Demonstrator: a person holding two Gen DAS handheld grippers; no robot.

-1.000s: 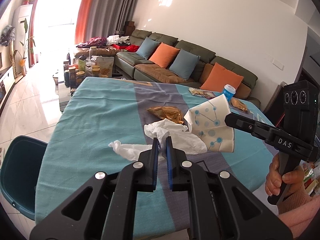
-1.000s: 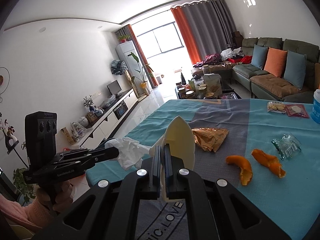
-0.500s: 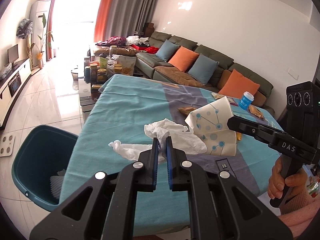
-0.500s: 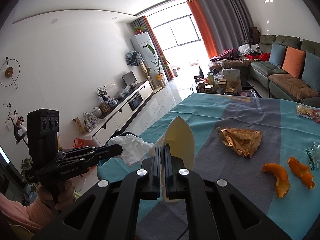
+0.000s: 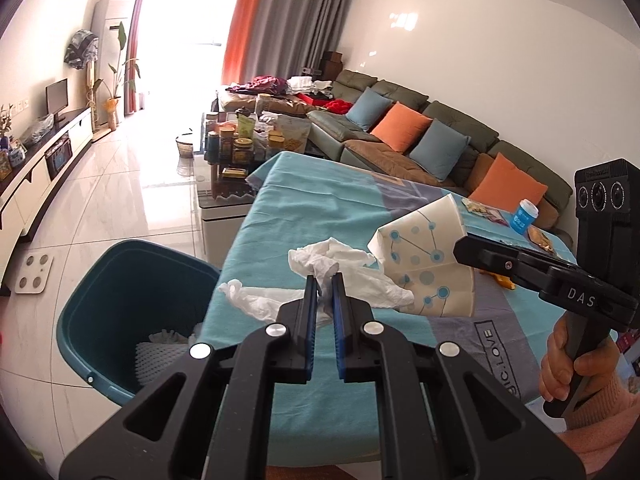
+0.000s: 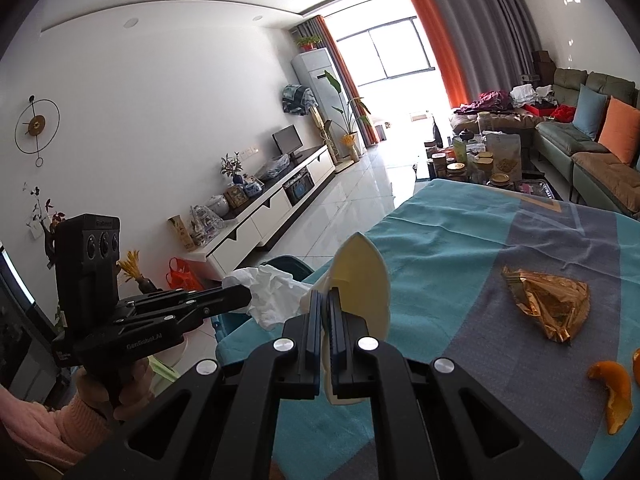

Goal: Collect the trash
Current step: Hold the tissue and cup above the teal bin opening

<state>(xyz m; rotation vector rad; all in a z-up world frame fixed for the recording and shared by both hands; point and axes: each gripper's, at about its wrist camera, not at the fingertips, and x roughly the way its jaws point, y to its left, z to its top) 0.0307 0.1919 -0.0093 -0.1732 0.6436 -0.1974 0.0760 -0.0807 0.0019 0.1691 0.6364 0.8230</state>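
Note:
My left gripper [image 5: 324, 280] is shut on a crumpled white tissue [image 5: 340, 276] and holds it above the table's left edge. The tissue also shows in the right wrist view [image 6: 272, 292]. My right gripper [image 6: 325, 298] is shut on a squashed paper cup [image 6: 360, 276], white with blue dots [image 5: 428, 264], held in the air just right of the tissue. A dark teal trash bin [image 5: 120, 280] stands on the floor left of the table, below the left gripper, with white trash inside.
On the teal tablecloth [image 6: 460, 248] lie a gold foil wrapper [image 6: 548, 304] and orange peel [image 6: 612, 392]. A blue-capped bottle [image 5: 524, 216] and snack packets sit at the far end. A cluttered coffee table [image 5: 248, 140] and sofa [image 5: 420, 140] stand beyond.
Both grippers have swung left with their loads, toward the table's left edge. The trash bin has come fully into the left wrist view.

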